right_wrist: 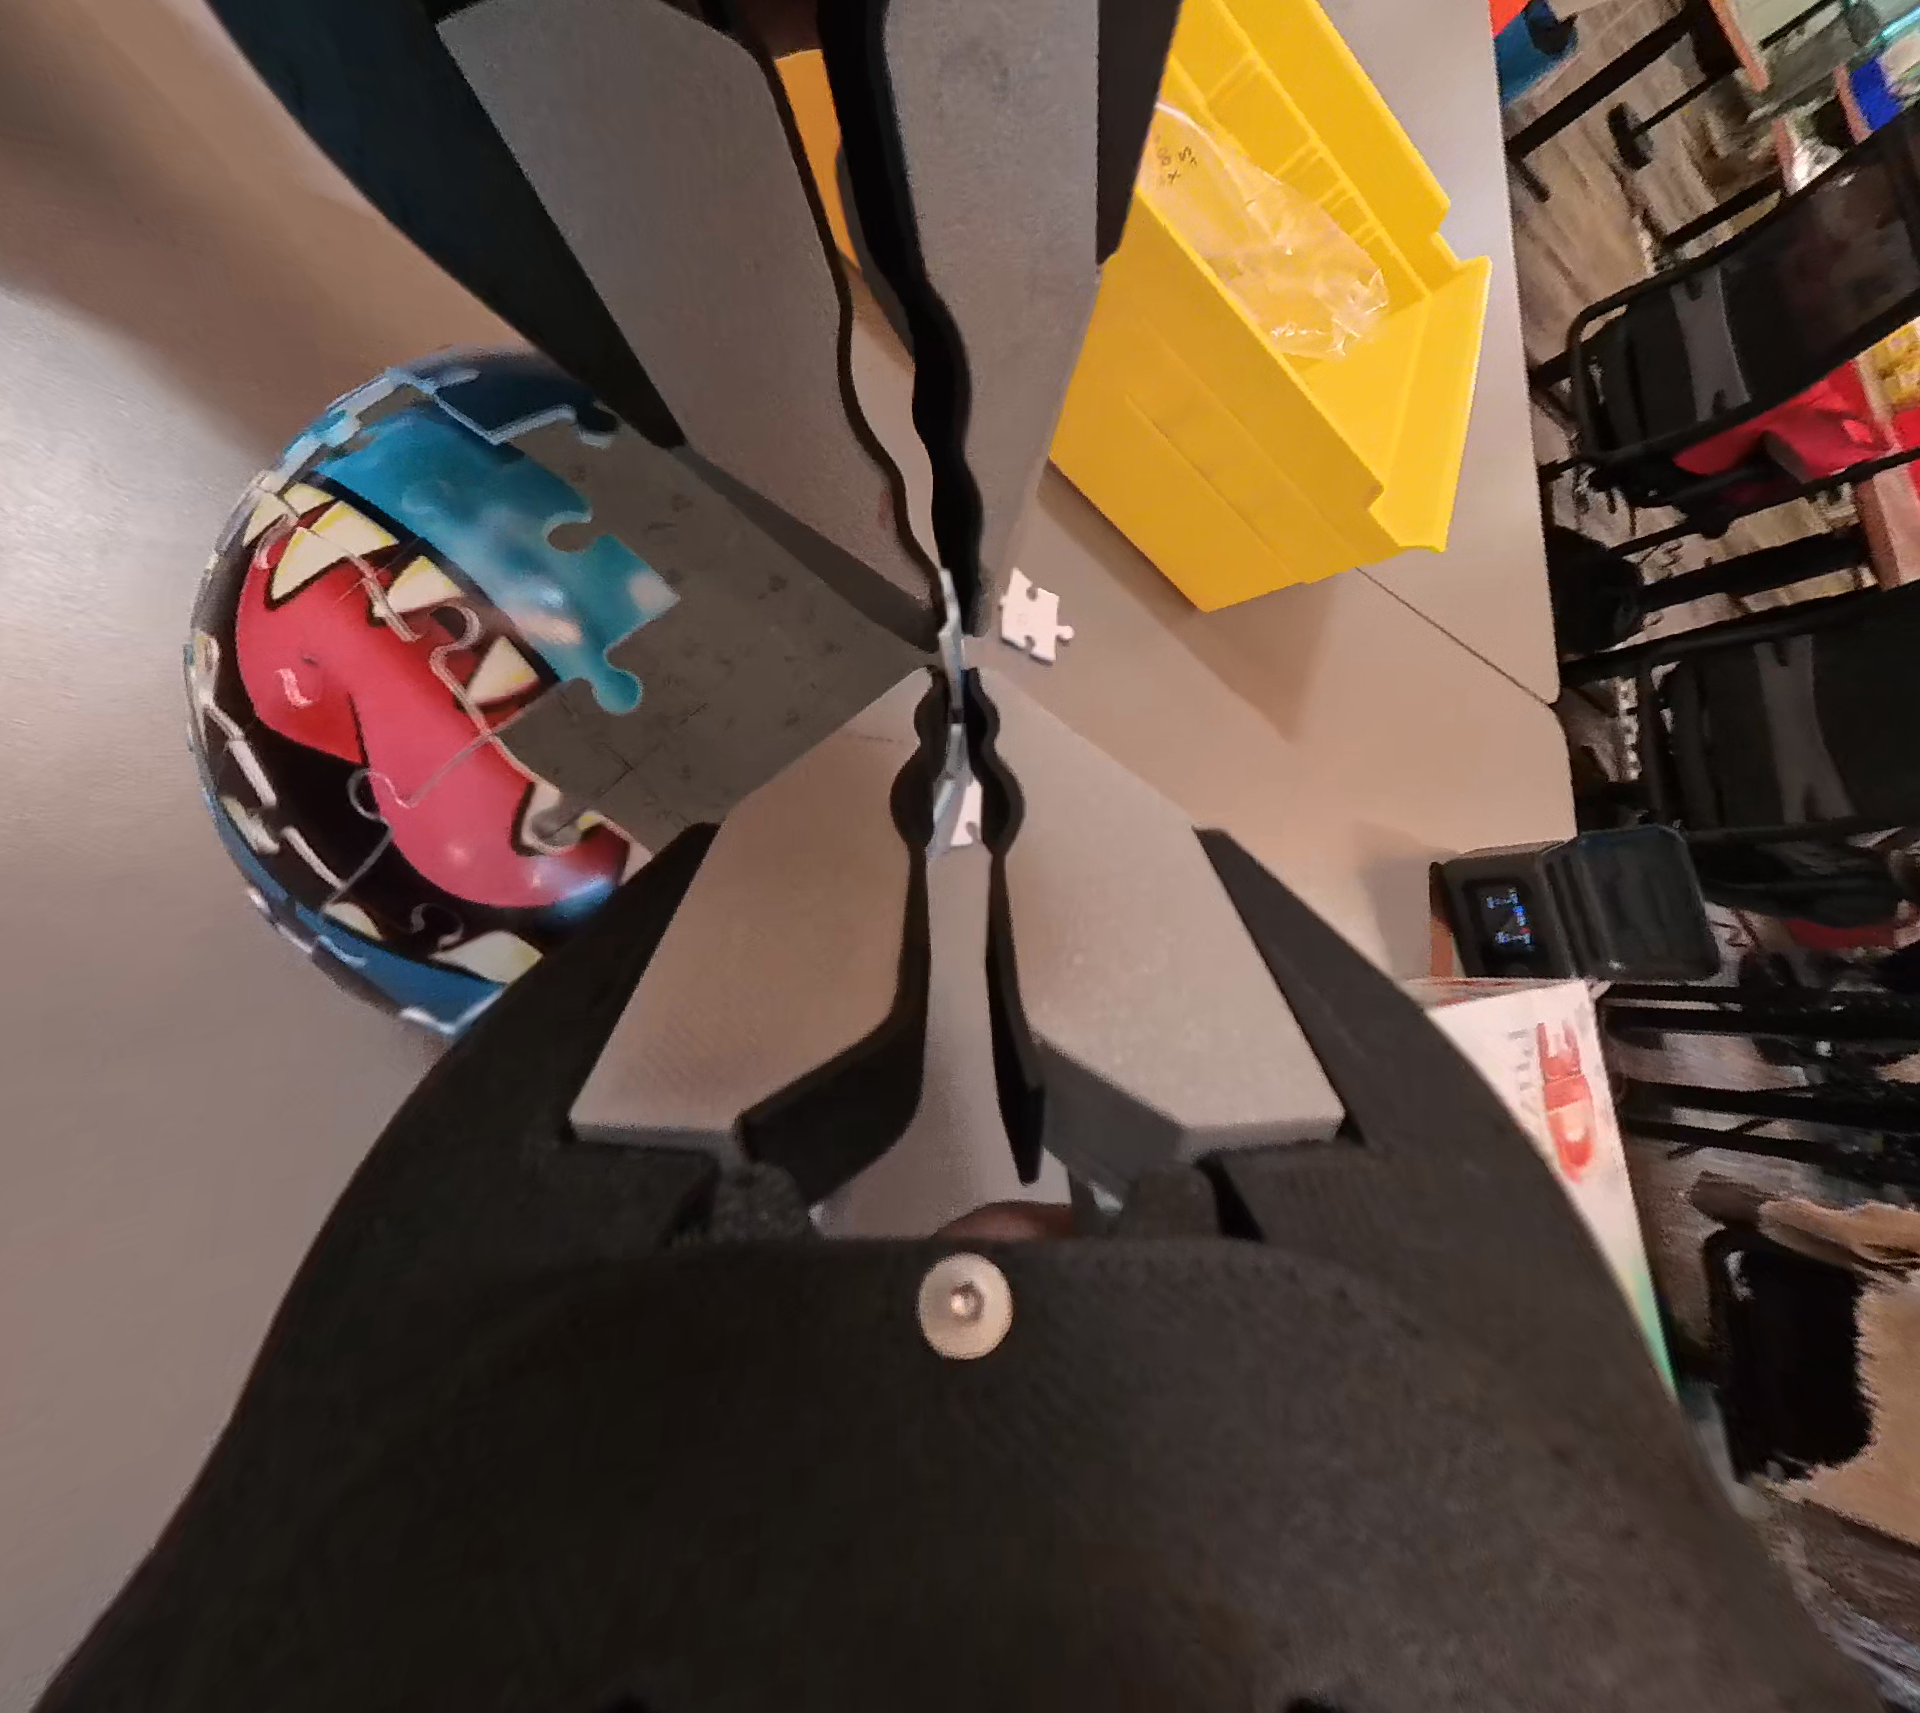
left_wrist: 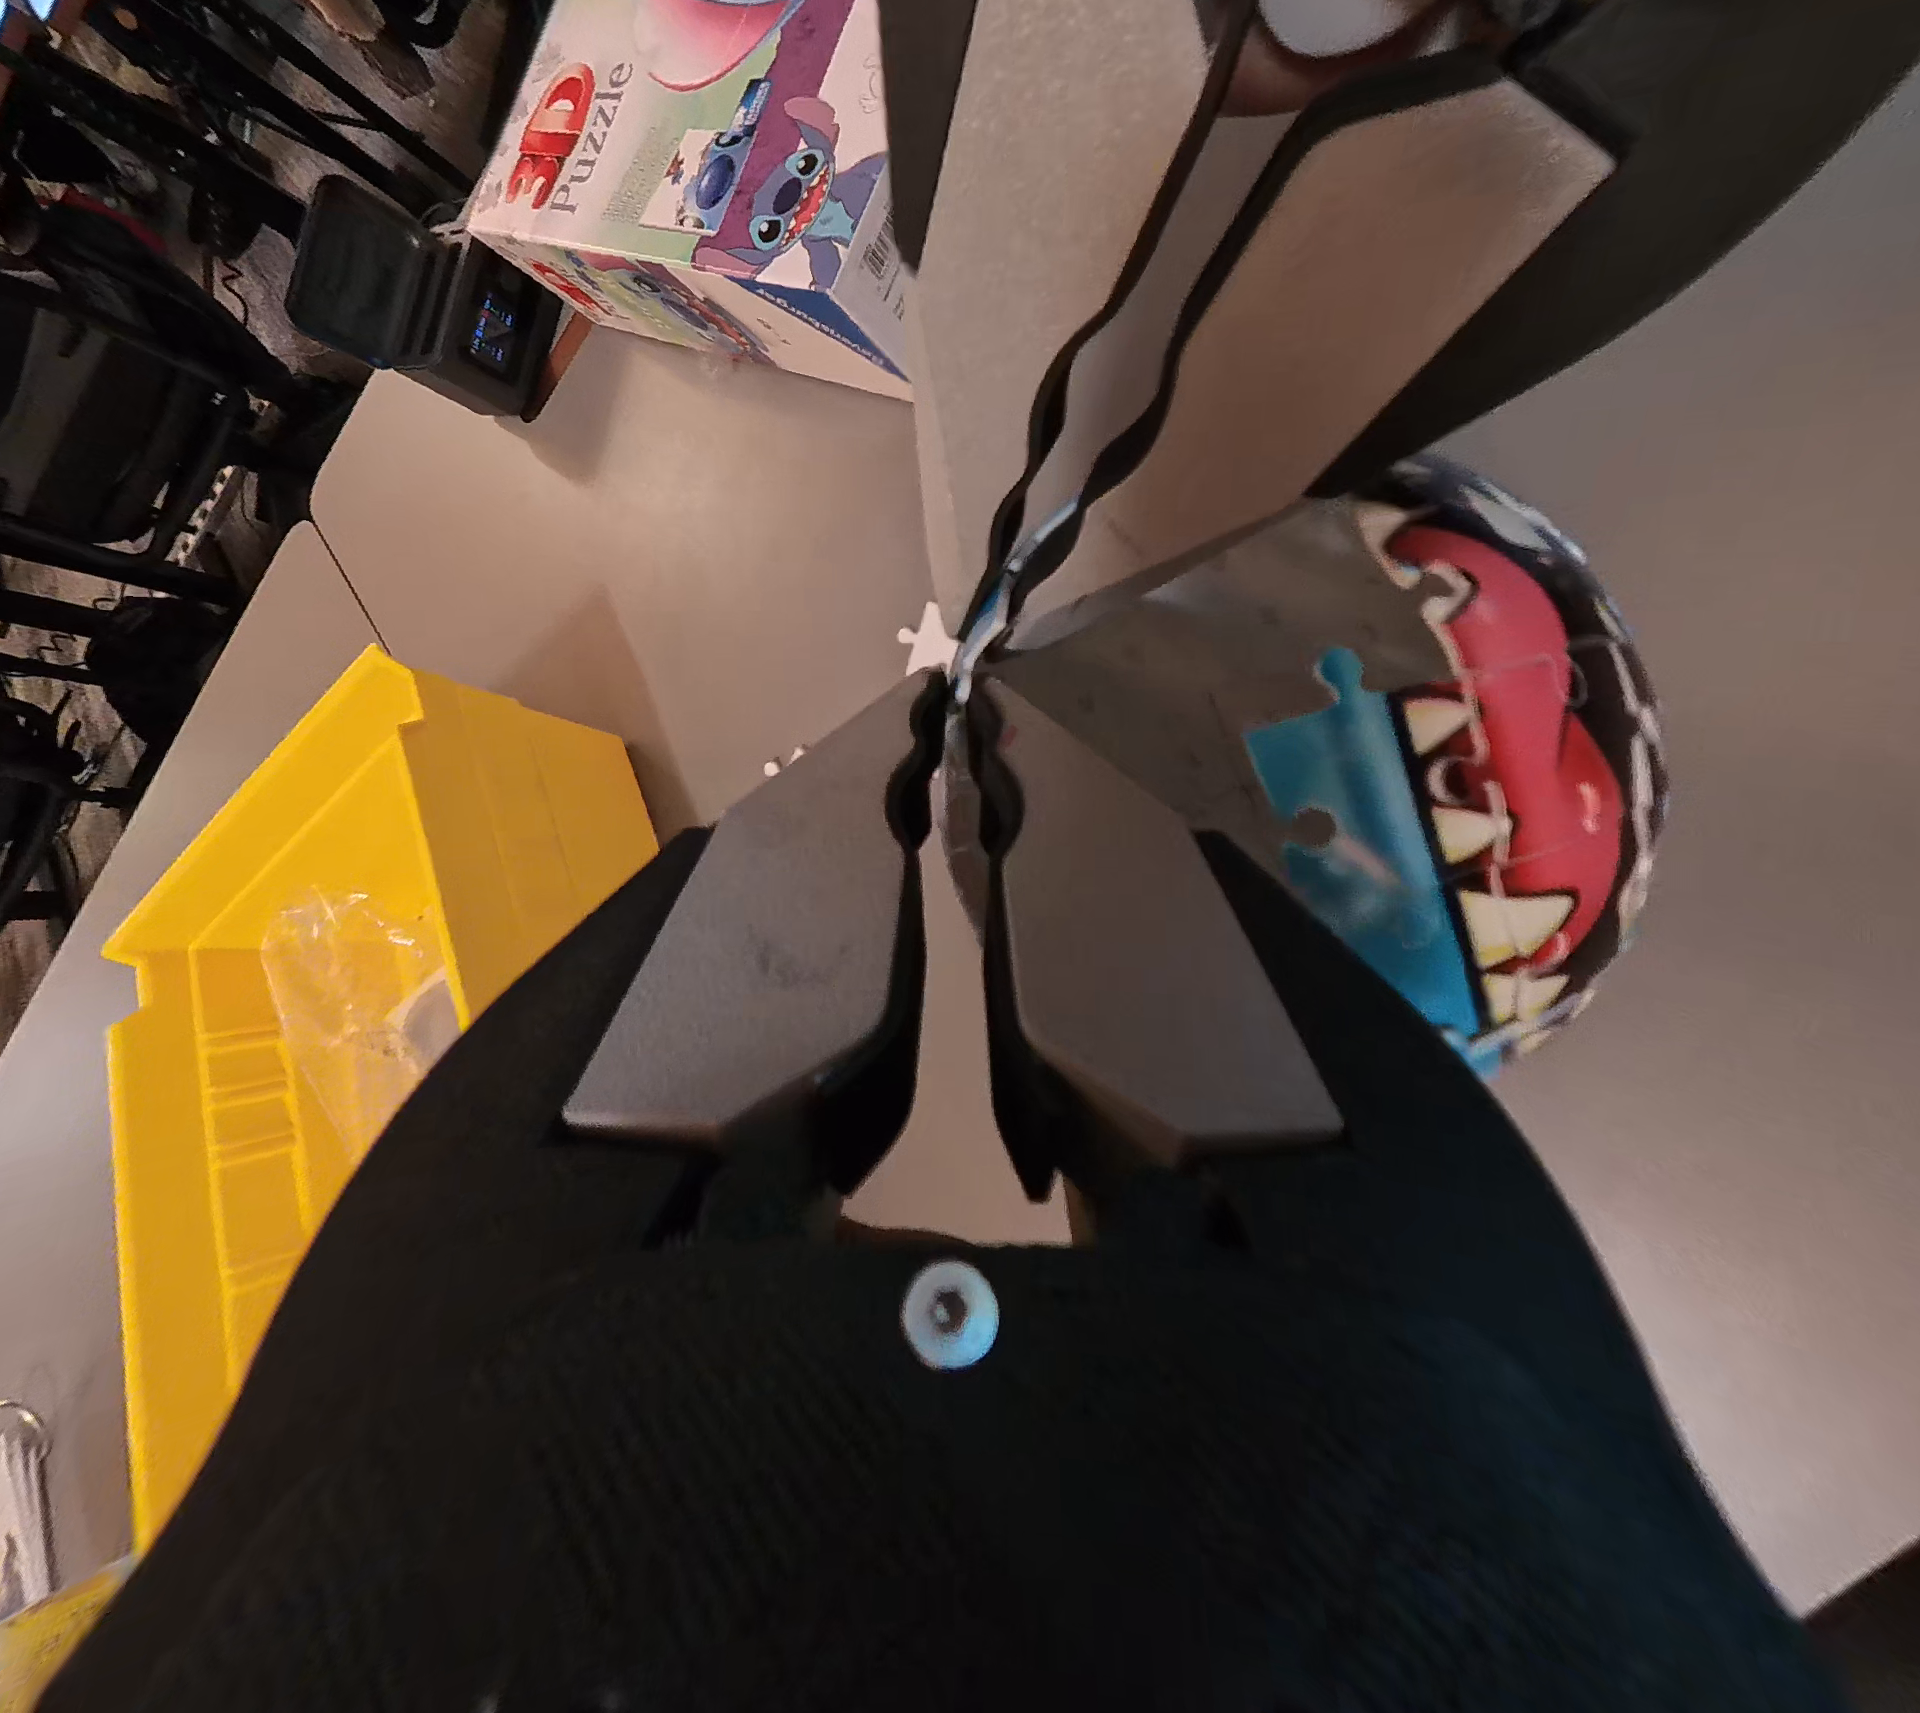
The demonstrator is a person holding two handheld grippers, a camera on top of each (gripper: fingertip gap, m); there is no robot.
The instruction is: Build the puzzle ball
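The puzzle ball [left_wrist: 1496, 780] is part built, printed with a red mouth, white teeth and blue. It rests on the table right of the grippers; it also shows in the right wrist view [right_wrist: 395, 676]. A grey unprinted patch faces the grippers. My left gripper [left_wrist: 956, 707] and right gripper [right_wrist: 956, 728] meet tip to tip above the table. Each is shut on a thin puzzle piece seen edge-on: the left's piece [left_wrist: 964, 676] and the right's piece [right_wrist: 961, 806]. The pieces touch between the tips. A loose white piece [right_wrist: 1034, 614] lies on the table just beyond.
A yellow bin [left_wrist: 364, 936] holding a clear plastic bag stands on the table beside the grippers, also in the right wrist view [right_wrist: 1247, 416]. The puzzle box [left_wrist: 707, 105] and a black device [left_wrist: 416, 302] sit near the table edge. Chairs stand beyond. The black device [left_wrist: 416, 302] is about 40 cm from both grippers' fingertips. Look for it in the right wrist view [right_wrist: 1578, 911] too.
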